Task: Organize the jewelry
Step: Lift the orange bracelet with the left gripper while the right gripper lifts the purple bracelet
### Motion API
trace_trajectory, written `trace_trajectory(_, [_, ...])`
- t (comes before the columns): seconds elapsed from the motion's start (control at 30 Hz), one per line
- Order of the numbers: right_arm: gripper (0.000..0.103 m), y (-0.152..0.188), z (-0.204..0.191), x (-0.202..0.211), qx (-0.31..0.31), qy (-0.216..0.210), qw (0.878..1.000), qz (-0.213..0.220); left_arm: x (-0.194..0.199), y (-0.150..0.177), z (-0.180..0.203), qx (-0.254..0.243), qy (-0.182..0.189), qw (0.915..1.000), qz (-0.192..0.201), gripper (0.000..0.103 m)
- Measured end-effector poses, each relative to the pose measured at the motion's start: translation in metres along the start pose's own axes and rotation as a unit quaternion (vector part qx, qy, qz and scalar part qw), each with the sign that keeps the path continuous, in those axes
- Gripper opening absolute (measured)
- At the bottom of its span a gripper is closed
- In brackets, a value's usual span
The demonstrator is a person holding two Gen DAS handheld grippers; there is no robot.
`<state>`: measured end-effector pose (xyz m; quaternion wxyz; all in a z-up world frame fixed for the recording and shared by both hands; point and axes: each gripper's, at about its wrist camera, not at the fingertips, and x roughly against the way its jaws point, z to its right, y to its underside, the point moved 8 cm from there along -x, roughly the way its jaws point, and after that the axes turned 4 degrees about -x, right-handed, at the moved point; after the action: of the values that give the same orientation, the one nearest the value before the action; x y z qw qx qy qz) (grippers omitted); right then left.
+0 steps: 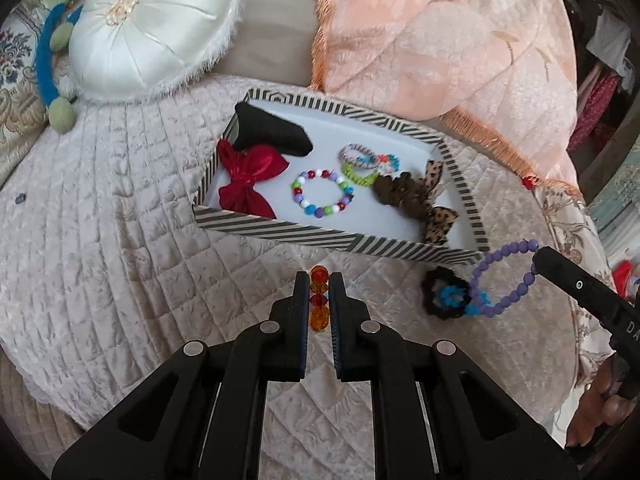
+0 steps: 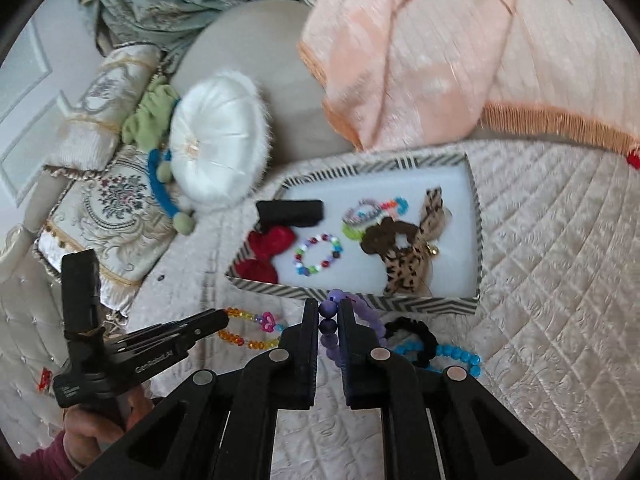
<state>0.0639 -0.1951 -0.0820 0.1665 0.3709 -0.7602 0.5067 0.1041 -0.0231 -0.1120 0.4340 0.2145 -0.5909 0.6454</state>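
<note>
Left hand-held gripper (image 1: 319,288) clamped on orange bead bracelet (image 1: 319,300) above the quilted bed (image 1: 120,240), right hand-held gripper (image 2: 329,320) clamped on purple bead bracelet (image 2: 330,334), both just before the striped box (image 1: 320,238), multicolour bead bracelet (image 1: 323,193) and red bow (image 1: 250,178) inside

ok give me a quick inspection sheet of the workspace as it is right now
surface: quilted bedspread, pale pink
job's things: striped box holds a multicolour bead bracelet, red bow, leopard scrunchie; black scrunchie and blue bead bracelet lie outside
clutter: white round cushion, peach blanket
grippers: left gripper shut on orange bead bracelet; right gripper shut on purple bead bracelet
cables: nothing seen
surroundings: embroidered pillow
</note>
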Motion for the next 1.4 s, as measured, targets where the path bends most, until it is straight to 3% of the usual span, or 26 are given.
trace_trajectory(0.43, [0.009,0.010,-0.022,0.041,0.019,-0.010,0.999,0.023,0.053,-0.004,0.006,-0.015,-0.003,0.9994,0.032,0.008])
trace_trajectory(1.4, [0.009,0.021,-0.016,0.055,0.019,-0.006,1.000,0.025,0.058,-0.001,0.022,-0.051,-0.031,0.9973,0.042,0.008])
